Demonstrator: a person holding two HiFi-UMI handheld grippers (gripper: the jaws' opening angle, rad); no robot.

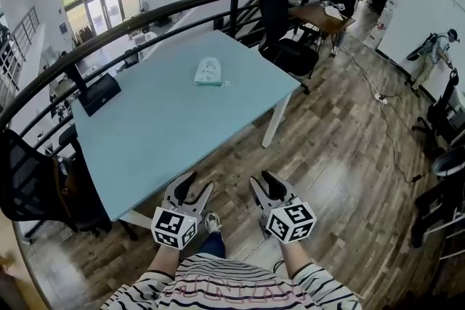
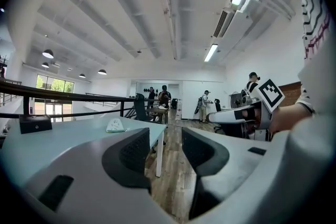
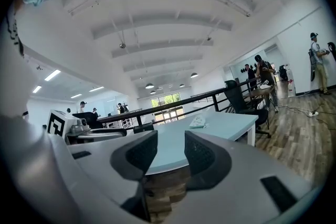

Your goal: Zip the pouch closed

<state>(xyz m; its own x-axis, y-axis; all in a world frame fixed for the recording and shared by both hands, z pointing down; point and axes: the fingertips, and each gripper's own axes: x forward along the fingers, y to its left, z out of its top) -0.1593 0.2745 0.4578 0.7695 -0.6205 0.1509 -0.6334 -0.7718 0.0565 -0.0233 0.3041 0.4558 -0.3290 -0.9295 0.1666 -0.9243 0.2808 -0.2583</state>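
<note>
The pouch (image 1: pixel 208 72) lies on the far part of the table (image 1: pixel 160 134), well apart from the left gripper (image 1: pixel 195 189) and right gripper (image 1: pixel 263 184), whose jaws stand apart, empty. It is probably light and soft: pin the fabric, then pinch the zip pull.

table (image 1: pixel 167 120) top: pale blue, smooth, matt laminate look, faint sheen only. table leg (image 1: pixel 276 121): white, smooth, painted-metal look. floor (image 1: pixel 341 156): wood planks, mixed browns, satin finish. railing (image 1: pixel 109 36): black, smooth, semi-gloss, likely metal. pouch (image 1: pixel 208 72): pale green-white, soft-looking; cloth or plastic, can't tell. left claw (image 1: pixel 198 184) and right claw (image 1: pixel 261 179): light grey matt moulded plastic shells. pads (image 2: pixel 135 150): black, finely dimpled, rubbery. marker cube (image 1: pixel 174 227): matt black-on-white print. sleeve (image 1: pixel 320 285): striped knit cloth. chair (image 1: pixel 33 181): black, mesh-like back.
</note>
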